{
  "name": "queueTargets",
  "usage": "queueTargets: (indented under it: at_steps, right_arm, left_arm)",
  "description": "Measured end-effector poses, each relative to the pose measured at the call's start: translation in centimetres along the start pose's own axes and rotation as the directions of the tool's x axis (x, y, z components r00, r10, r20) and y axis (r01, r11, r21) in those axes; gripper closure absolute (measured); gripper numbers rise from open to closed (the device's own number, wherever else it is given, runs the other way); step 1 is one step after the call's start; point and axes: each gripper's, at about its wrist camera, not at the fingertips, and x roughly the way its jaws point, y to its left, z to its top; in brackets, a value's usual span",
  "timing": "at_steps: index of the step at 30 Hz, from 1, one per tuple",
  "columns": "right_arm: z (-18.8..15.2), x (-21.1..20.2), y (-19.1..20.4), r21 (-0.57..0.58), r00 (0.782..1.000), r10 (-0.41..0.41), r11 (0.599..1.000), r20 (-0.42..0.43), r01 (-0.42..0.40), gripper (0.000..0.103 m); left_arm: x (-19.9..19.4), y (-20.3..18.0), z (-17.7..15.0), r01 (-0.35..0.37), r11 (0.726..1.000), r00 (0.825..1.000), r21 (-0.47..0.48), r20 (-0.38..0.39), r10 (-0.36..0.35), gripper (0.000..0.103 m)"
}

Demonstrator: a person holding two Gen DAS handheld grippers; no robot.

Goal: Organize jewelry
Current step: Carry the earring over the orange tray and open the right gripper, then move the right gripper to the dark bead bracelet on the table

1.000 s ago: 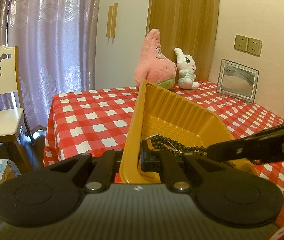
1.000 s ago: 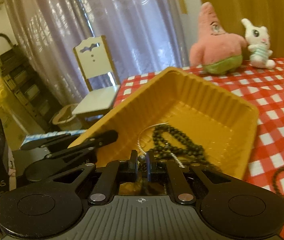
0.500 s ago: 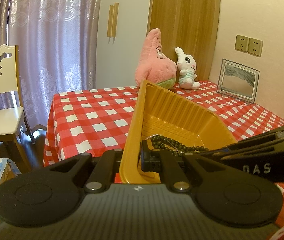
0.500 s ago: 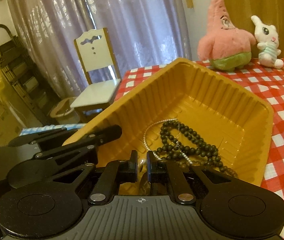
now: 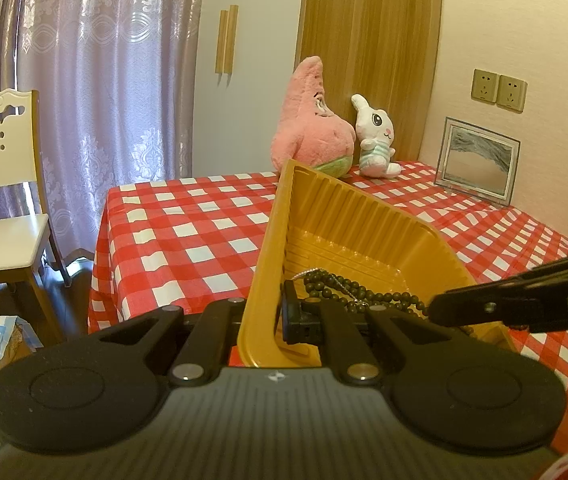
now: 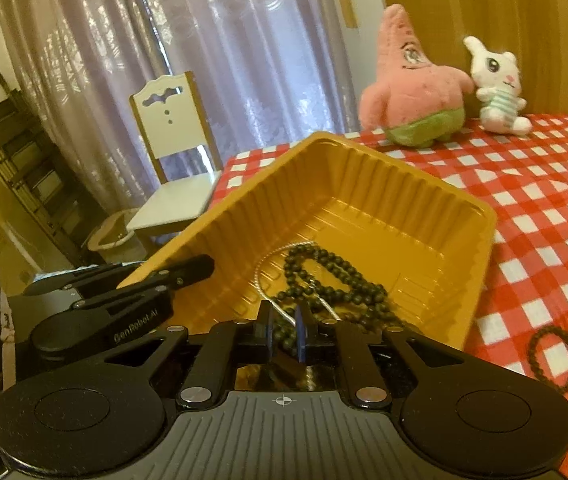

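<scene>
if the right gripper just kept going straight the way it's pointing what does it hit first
Most likely the dark bead necklace lying in the yellow tray. The right gripper, jaws opening with nothing pressed between them, hovers close over the beads; then the tray floor. Depth is hard to judge.

Lilac patterned curtains (image 5: 83, 80) glow with daylight; a white chair (image 5: 1, 200) stands before them; cream wall (image 5: 524, 20) right.

1. Your tray (image 6: 424, 184) is golden yellow, ribbed
2. Your bead necklace (image 6: 336, 276) is dark, the chain (image 6: 267, 264) silver
3. The tablecloth (image 5: 187, 240) is red-and-white checked
4. The plush star (image 5: 310, 120) is pink, the rabbit (image 5: 376, 136) white
5. Your curtain (image 5: 83, 60) is lilac, patterned
</scene>
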Motion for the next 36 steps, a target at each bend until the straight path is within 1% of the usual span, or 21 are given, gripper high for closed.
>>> queueTargets:
  at_steps: [11, 23, 28, 33, 36]
  right_arm:
    - [-1.2, -3.0, -1.7, 0.051, 0.999, -0.047, 0.998, 0.014, 0.046, 0.081]
    - [-2.4, -5.4, -4.7, 0.119, 0.991, -0.135, 0.984, 0.017, 0.132, 0.076]
    - [-3.3, -6.5, -7.1, 0.172, 0.98, -0.199, 0.965, 0.002, 0.196, 0.075]
    - [-4.4, -7.5, -9.7, 0.218, 0.96, -0.277, 0.936, -0.028, 0.277, 0.075]
    - [-5.0, -8.0, -11.1, 0.244, 0.95, -0.31, 0.919, -0.041, 0.31, 0.075]
  left_arm:
    - [0.1, 0.1, 0.0, -0.001, 1.0, 1.0, -0.001, 0.0, 0.001, 0.097]
    - [0.1, 0.1, 0.0, 0.0, 1.0, 1.0, 0.004, -0.001, 0.0, 0.097]
    - [0.1, 0.1, -0.1, -0.001, 1.0, 1.0, 0.003, 0.0, 0.001, 0.097]
    - [0.1, 0.1, 0.0, 0.0, 1.0, 1.0, 0.004, 0.0, 0.0, 0.097]
    - [0.1, 0.1, 0.0, -0.001, 1.0, 1.0, 0.003, 0.0, 0.001, 0.097]
